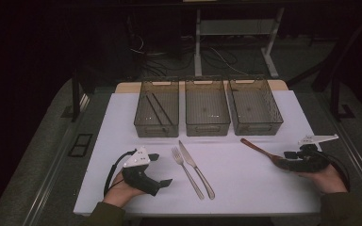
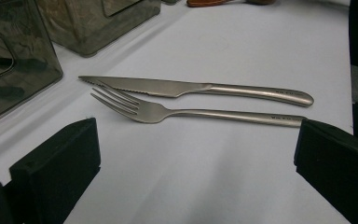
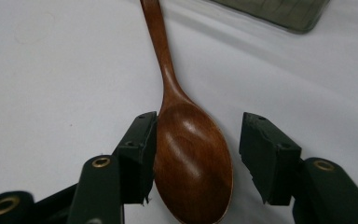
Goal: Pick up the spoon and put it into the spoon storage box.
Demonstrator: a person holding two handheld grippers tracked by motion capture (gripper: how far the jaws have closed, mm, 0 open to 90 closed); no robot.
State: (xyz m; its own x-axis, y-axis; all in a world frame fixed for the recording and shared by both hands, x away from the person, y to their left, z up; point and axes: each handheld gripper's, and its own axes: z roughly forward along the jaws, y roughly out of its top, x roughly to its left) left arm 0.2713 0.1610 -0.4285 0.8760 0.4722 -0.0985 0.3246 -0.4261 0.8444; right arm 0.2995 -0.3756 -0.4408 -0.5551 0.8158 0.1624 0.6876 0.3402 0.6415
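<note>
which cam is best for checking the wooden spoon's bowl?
Right gripper view: the wooden spoon bowl sits large between that gripper's open jaws. High view shows it small and dark near the right gripper. Left gripper view catches a sliver at the top edge.

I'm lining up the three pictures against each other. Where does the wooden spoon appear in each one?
High view: the wooden spoon lies right of centre, its bowl at the right gripper.
Left gripper view: a brown strip at the top edge, probably the spoon.
Right gripper view: centre, bowl between the open jaws.
Shared landmark: the right-hand bin, its corner top right in the right gripper view.
</note>
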